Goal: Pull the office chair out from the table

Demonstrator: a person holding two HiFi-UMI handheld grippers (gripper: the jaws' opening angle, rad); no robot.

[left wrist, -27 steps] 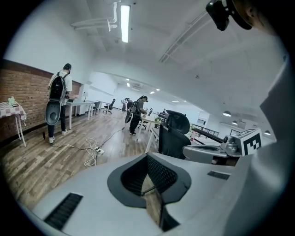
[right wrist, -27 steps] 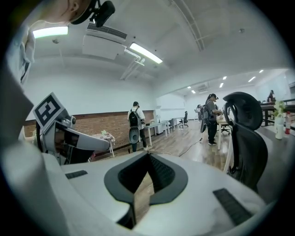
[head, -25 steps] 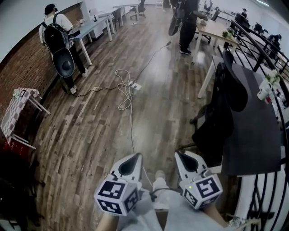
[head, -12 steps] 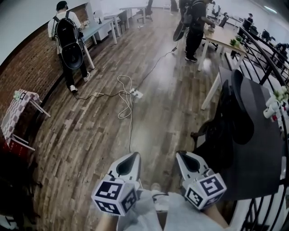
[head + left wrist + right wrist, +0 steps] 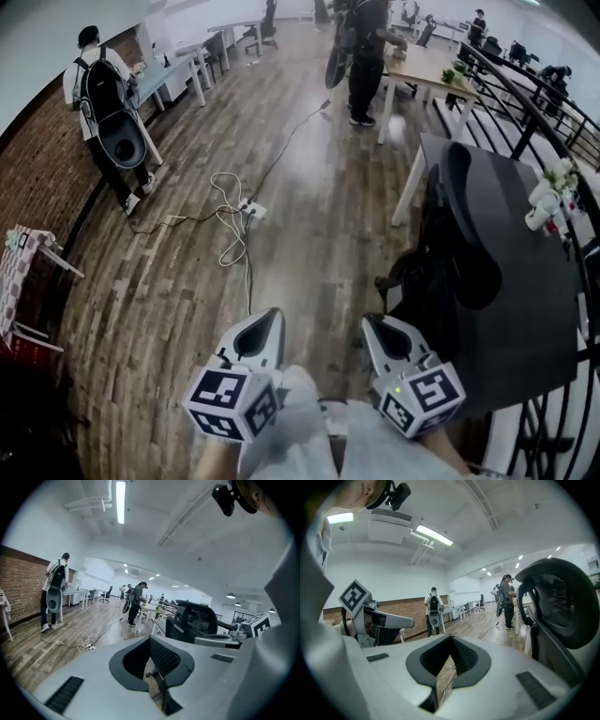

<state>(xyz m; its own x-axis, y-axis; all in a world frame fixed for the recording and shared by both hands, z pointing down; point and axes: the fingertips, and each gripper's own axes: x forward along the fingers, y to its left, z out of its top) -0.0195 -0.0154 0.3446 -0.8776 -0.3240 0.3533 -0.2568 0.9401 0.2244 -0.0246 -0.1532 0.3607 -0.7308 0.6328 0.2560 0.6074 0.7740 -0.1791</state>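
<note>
Vs a sec ago in head view: the floor has slid toward the cam. The power strip (image 5: 251, 212) w/ its cable is now nearer the bottom, and the chair (image 5: 452, 246) is lower in frame, so the wearer is walking fwd toward it. Both tools are carried along, no jaw change: left gripper (image 5: 268, 323) and right gripper (image 5: 373, 328) are both closed w/ nothing between, only floor past the tips. The chair is pushed in against the table (image 5: 530, 300) at its left edge, back sticking up beside the dark top. Neither tool touches it; the right one is nearer. So this is approach phase only, chair not pulled out yet. Prob. the jaws must open before any grab on the back or armrest. View diffs: head view gives the layout, i.e. chair vs table, tools side by side, a person w/ backpack (image 5: 98, 89) at the far-left desk, another person (image 5: 364, 47) at top. Right gripper view shows the chair's mesh back + headrest looming close at its right. Left gripper view has the chair farther off, centre-right, w/ the other tool's body just below it. Both gripper views confirm the pads meet.
</note>
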